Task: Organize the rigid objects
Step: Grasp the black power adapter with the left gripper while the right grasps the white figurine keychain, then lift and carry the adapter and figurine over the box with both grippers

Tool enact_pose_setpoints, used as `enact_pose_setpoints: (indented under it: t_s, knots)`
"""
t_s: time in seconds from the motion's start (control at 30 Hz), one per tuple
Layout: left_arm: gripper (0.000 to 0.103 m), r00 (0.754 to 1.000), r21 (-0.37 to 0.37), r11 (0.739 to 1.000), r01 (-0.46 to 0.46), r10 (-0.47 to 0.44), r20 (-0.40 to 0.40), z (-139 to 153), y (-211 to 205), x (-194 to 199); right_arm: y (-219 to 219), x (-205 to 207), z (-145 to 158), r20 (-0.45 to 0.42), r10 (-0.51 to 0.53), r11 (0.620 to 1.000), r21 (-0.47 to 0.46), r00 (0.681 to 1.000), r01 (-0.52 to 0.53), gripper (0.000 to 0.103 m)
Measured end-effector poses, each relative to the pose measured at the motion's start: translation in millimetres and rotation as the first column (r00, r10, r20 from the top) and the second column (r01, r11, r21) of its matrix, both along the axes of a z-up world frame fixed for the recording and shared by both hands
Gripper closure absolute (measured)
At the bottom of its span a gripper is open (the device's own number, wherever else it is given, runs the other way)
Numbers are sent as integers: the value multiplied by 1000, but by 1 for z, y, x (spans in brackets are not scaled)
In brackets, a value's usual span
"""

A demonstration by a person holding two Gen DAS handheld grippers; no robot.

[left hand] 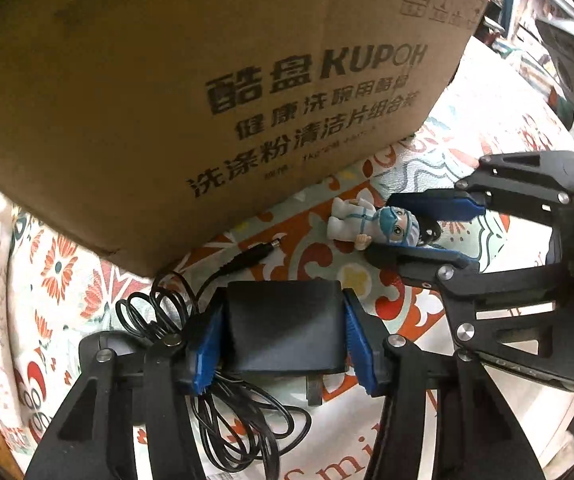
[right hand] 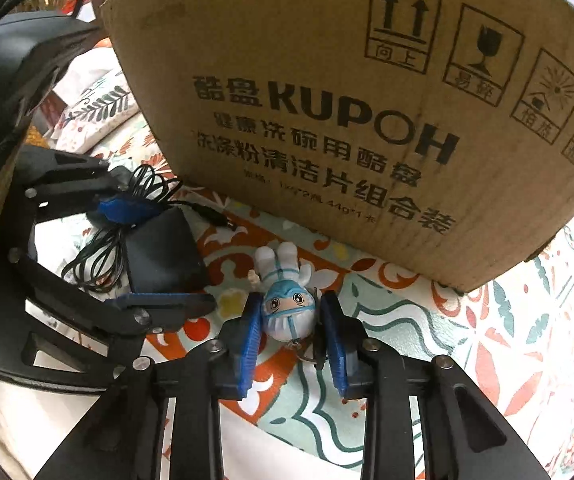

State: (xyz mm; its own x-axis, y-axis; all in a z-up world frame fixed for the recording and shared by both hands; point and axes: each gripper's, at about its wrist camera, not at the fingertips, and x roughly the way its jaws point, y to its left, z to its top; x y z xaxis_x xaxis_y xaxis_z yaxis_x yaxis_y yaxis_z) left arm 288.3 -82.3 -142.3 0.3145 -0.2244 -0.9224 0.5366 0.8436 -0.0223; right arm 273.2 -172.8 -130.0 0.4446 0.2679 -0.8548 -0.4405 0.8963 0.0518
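The left gripper (left hand: 283,344) clamps a black plastic power adapter (left hand: 285,330) on the floral-patterned worktop (left hand: 487,120); the right gripper (right hand: 289,332) pinches the head of a small white-suited, blue-masked figurine (right hand: 287,300). Both lie before a brown cardboard box (right hand: 327,100), whose top is cut off. The adapter's coiled black cable (left hand: 159,308) partly hides behind a finger.

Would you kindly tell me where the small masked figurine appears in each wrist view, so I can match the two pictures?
Left wrist view: the figurine lies right of centre, its head between the right gripper fingers.
Right wrist view: the figurine lies low at centre, head toward the camera.
Shared landmark: the cardboard box printed KUPOH, standing just behind it.
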Motion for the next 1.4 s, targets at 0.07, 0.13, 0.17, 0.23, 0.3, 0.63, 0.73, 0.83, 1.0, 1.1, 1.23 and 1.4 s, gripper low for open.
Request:
enact_pose_setpoints:
  t_s: [0.07, 0.13, 0.17, 0.23, 0.3, 0.63, 0.73, 0.83, 1.0, 1.1, 1.23, 1.4]
  knots:
    - [49, 1000, -17, 1000, -24, 24, 9, 0, 6, -1, 1, -2, 0, 1, -20, 1000, 8, 1000, 20, 73]
    - [49, 998, -30, 998, -53, 53, 15, 0, 11, -3, 3, -6, 1, 8, -36, 999, 9, 999, 36, 73]
    - [49, 997, -40, 997, -68, 69, 18, -1, 14, -5, 3, -9, 1, 10, -46, 999, 7, 999, 46, 73]
    - [49, 995, -55, 994, -93, 95, 28, 0, 18, -7, 3, -14, 2, 14, -69, 997, 14, 997, 69, 73]
    - [49, 992, -62, 992, -114, 117, 43, -2, 22, -13, 1, -18, 4, 19, -94, 995, 20, 995, 93, 73]
    - [49, 976, -97, 979, -179, 189, 109, 21, 47, -33, -7, -29, 17, 62, -167, 986, 41, 984, 164, 73]
    - [49, 972, -112, 975, -190, 203, 120, 32, 44, -40, -10, -34, 23, 73, -182, 983, 51, 981, 179, 73]
    - [49, 965, -131, 971, -202, 220, 143, 39, 41, -47, -12, -40, 30, 93, -200, 979, 55, 975, 195, 73]
    - [49, 955, -153, 966, -209, 235, 181, 56, 42, -57, -16, -50, 47, 122, -227, 973, 75, 966, 219, 73]
    - [49, 951, -167, 964, -206, 237, 199, 64, 43, -61, -21, -60, 58, 155, -238, 970, 82, 959, 227, 73]
    - [49, 943, -184, 962, -202, 242, 227, 77, 42, -64, -22, -68, 73, 195, -243, 969, 98, 950, 227, 73]
    - [49, 933, -205, 958, -199, 249, 260, 95, 43, -67, -25, -74, 91, 242, -256, 966, 107, 936, 236, 73]
